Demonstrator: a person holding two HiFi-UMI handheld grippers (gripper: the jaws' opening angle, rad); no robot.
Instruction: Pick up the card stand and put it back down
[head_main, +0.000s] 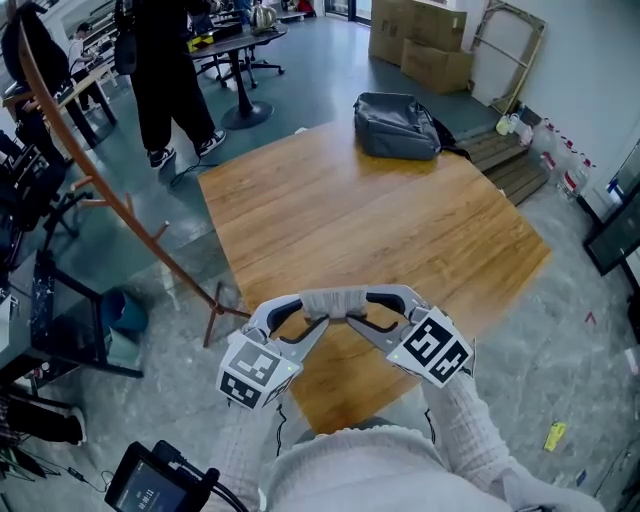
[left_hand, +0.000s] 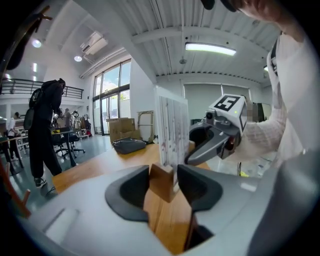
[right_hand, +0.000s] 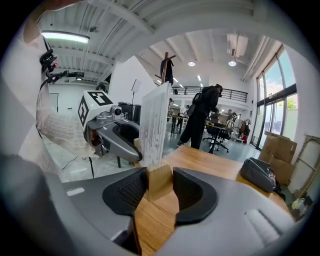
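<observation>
The card stand is a small wooden block (left_hand: 161, 181) with an upright pale card (left_hand: 173, 131) in its slot. In the head view the card stand (head_main: 335, 302) sits over the near part of the wooden table (head_main: 330, 205), between both grippers. My left gripper (left_hand: 163, 183) is shut on the block from one side, and my right gripper (right_hand: 160, 183) is shut on the block (right_hand: 159, 180) from the other, with the card (right_hand: 154, 125) rising above it. The two grippers, left (head_main: 306, 312) and right (head_main: 380, 312), face each other. Whether the block touches the table I cannot tell.
A grey bag (head_main: 397, 126) lies at the table's far edge. A person in dark clothes (head_main: 172, 70) stands beyond the far left corner. A curved wooden rack (head_main: 125, 212) stands left of the table. Cardboard boxes (head_main: 420, 40) are at the back. A small screen (head_main: 148, 490) is near my left.
</observation>
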